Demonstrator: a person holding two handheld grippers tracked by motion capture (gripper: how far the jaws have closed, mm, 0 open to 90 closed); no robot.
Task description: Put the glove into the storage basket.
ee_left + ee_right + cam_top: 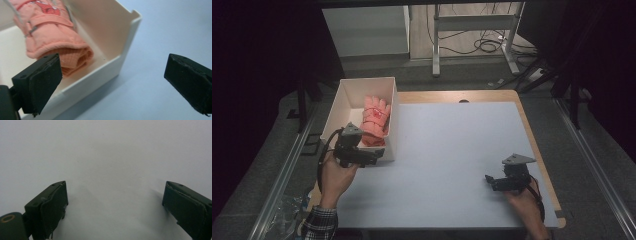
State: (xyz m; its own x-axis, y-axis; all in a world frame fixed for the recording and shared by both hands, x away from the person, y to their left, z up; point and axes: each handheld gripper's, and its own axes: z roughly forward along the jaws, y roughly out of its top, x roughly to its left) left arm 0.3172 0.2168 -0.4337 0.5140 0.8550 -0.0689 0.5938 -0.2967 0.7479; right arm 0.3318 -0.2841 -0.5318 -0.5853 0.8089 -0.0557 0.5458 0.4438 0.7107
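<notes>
A pink padded glove (375, 120) with a red pattern lies inside a white open box (343, 102) at the table's left. My left gripper (373, 156) hovers at the box's near right corner, open, holding nothing. In the left gripper view the glove's cuff (60, 50) rests on the box floor beyond the left jaw, and the box's front wall (100, 75) runs between the jaws. My right gripper (490, 181) stands open low over the pale table sheet (452, 160) at the near right, nothing between its jaws (115, 205).
The pale sheet covers a wooden tabletop whose edge (537, 150) shows along the right and far sides. Beyond the table stand a white cabinet (367, 30) and a metal desk frame (472, 25) with cables on the floor.
</notes>
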